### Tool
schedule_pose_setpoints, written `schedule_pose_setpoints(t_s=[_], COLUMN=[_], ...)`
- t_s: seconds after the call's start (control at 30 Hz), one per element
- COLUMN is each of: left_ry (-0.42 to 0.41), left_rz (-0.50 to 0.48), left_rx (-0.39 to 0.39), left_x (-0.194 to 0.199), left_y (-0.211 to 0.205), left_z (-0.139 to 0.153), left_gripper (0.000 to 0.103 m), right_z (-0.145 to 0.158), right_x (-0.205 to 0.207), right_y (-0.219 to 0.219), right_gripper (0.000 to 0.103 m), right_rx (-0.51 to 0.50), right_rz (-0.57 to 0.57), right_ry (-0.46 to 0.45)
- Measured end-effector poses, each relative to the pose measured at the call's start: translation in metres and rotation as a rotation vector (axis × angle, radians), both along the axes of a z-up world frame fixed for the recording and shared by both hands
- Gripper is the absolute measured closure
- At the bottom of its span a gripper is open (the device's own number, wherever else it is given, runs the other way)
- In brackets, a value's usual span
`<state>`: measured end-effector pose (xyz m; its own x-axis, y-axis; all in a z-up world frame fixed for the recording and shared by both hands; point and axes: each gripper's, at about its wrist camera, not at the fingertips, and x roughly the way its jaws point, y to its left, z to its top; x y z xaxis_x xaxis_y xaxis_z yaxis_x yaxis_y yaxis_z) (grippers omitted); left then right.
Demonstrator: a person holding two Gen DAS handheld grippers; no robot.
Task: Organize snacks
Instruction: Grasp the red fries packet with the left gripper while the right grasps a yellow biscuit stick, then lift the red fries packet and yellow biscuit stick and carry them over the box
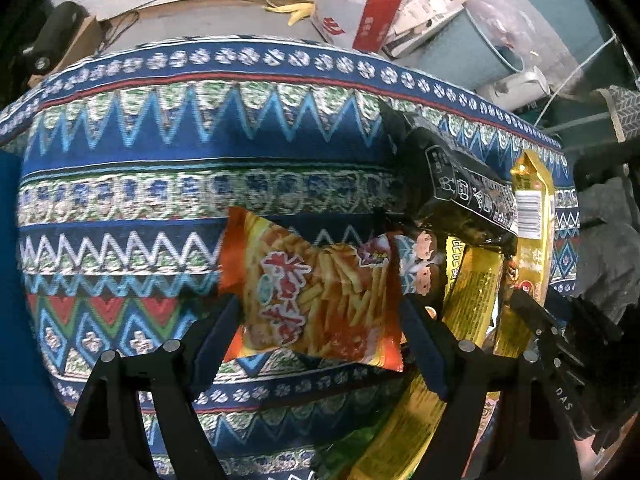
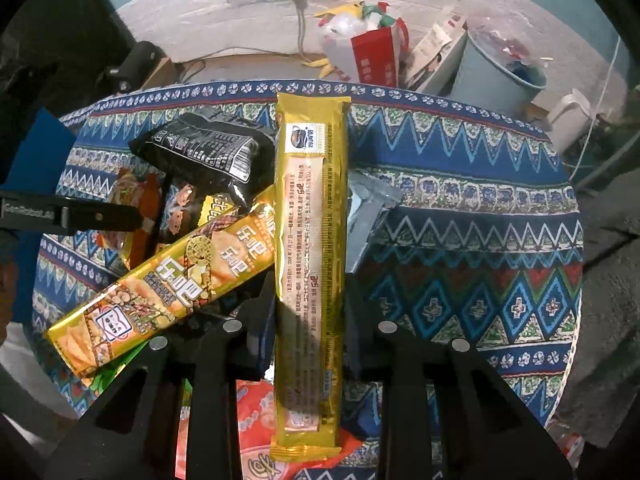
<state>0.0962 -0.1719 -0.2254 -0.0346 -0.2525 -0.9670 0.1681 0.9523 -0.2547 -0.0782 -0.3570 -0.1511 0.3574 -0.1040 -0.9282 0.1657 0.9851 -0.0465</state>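
On a round table draped in a blue zigzag-patterned woven cloth (image 1: 160, 152), two hand-held tools work a heap of snacks. At left, the left gripper (image 1: 320, 320) hangs steeply over an orange foil bag of potato sticks (image 1: 316, 292), its dark-padded fingers (image 1: 218, 328) spread wide either side of the bag and not pressing it; the bag lies flat on the cloth at the six o'clock side of that view. At its three o'clock sits the pile: a crinkled black plastic packet (image 2: 208, 152) at the top, and beneath it a long gold cracker pack printed with biscuits (image 2: 160, 296) lying aslant. Further right, the right gripper (image 2: 310, 304) has its fingers pressed in on a second long gold cracker pack showing its printed back (image 2: 312, 240), which runs from six to twelve o'clock in its own camera. Judged from this, the sorting is in its pick-up step: the right tool has its item, and the next move calls for the left jaws to close squarely on the orange bag without crushing it, then for each snack to be carried clear of the pile
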Motion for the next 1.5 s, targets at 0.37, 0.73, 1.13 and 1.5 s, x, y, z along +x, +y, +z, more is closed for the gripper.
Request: schedule_pose_setpoints(t_s=[0.37,0.73,1.13,1.5], left_ry=[-0.098,-0.206,-0.347,-0.454], left_rz=[-0.127,-0.180,-0.202,-0.203], left_rx=[0.003,0.092,0.144,0.152], left_x=[-0.004,-0.016,-0.043,-0.067], left_y=[-0.012,0.017,0.053,0.083], left_z=[0.009,0.038,0.089,0.132], left_gripper=[0.050,0.053,0.053,0.053], right_z=[0.004,0.023,0.052,0.078], right_x=[0.009,0.014,0.011,0.017], right_y=[0.006,0.012,0.036,0.077], right_gripper=[0.075,0.075,0.075,0.075], right_rx=[-0.009,-0.033,-0.039,-0.015], right_rz=[0.005,0.011,0.042,0.105], right_ry=[-0.017,-0.050,-0.110,-0.150])
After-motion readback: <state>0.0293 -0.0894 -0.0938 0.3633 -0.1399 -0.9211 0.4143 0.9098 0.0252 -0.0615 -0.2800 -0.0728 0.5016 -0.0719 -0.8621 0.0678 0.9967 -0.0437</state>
